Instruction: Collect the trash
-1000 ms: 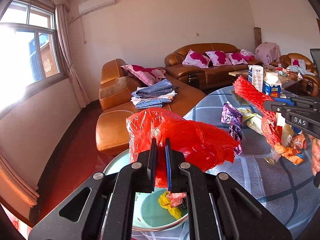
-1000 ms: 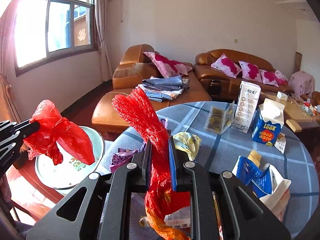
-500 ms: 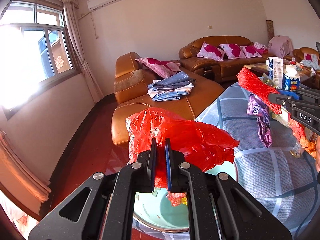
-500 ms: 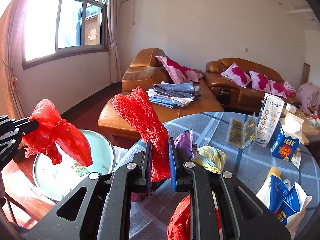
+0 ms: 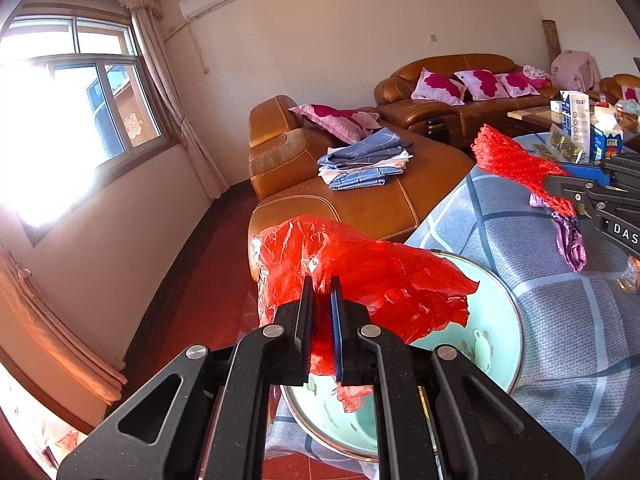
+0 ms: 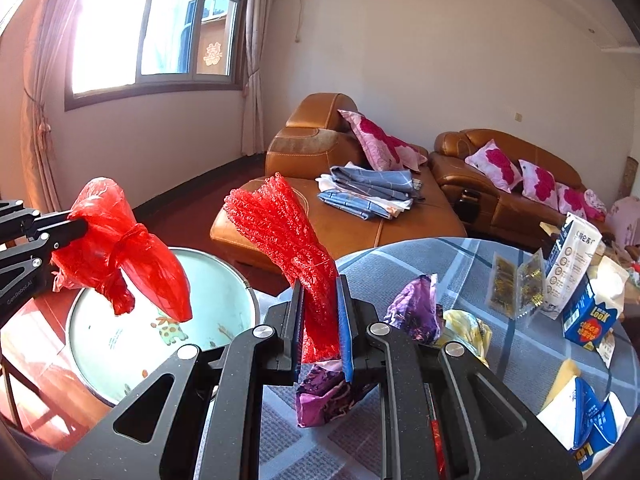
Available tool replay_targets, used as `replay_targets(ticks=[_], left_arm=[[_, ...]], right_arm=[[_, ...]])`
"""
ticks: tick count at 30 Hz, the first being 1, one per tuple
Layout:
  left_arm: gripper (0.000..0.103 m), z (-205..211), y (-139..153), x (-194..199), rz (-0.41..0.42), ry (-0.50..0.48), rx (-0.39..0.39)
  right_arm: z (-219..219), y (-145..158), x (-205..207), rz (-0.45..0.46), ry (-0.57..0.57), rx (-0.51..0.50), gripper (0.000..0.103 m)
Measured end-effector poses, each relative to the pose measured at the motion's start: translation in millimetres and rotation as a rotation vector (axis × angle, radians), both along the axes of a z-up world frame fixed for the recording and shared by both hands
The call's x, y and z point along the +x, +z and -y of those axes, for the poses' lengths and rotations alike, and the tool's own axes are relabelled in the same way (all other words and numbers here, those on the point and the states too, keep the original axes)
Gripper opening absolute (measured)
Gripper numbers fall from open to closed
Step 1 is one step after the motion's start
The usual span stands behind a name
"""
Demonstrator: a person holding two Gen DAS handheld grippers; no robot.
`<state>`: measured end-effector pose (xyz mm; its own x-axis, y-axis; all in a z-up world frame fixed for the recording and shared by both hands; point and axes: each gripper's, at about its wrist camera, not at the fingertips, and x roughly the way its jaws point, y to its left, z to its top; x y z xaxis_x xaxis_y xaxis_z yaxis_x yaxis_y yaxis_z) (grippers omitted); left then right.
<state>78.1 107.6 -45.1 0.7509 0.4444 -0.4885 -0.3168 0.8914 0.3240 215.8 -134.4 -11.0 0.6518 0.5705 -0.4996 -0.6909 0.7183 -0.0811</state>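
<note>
Here each claw grips red trash: left claw [image 5: 320, 300] the plastic bag [image 5: 360, 272], right claw [image 6: 318, 304] the mesh net [image 6: 288, 240].

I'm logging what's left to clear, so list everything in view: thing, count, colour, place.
plastic bag: 1, red, held over the basin
mesh net: 1, red, held above the table edge
basin: 1, pale green, beside the table
purple wrapper: 1, purple, on the table
yellow wrapper: 1, yellow, on the table
milk carton: 1, blue and white, standing on the table
table: 1, blue checked cloth
folded cloths: 1 stack, blue, on the sofa
left tool: shut on plastic bag
right tool: shut on mesh net
</note>
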Motion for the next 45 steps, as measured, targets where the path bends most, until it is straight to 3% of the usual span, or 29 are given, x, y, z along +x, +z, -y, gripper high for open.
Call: replay_targets(ticks=[11,14,15,16,19,22,29,45], left_arm=[[0.008,-4.2,-10.1,0.8,-0.035,0.007,0.014],[0.012,-3.9,-11.2,1.1,-0.039,0.003,0.013],[0.014,-3.6,-11.7,1.7,-0.041,0.004,0.014],[0.023,-3.5,-12.2,1.2,-0.040,0.007,0.017],[0.031,-3.7,-12.3,0.2,-0.042,0.004,0.019],[0.050,-4.8,-10.9,-2.0,-0.027,0.020,0.026],[0.050,-5.8,-10.8,-3.2,-0.025,0.022,0.023],[0.051,-0.2,-8.2,-3.2,-0.024,0.008,0.022]], right_arm=[[-19.0,-5.4,-11.2,0.018,0.099,-0.073,0.016],[-25.0,-6.1,-15.7,0.026,0.145,-0.089,0.021],[-26.3,-5.9,-18.0,0.036,0.155,-0.090,0.025],[-27.8,-5.5,-19.5,0.045,0.161,-0.092,0.031],[-31.6,-5.8,-23.4,0.060,0.179,-0.106,0.033],[-29.9,-5.5,-25.8,0.067,0.177,-0.100,0.039],[-23.6,-3.1,-22.5,0.058,0.159,-0.064,0.045],[-14.4,3.0,-25.8,0.091,0.115,-0.026,0.049]])
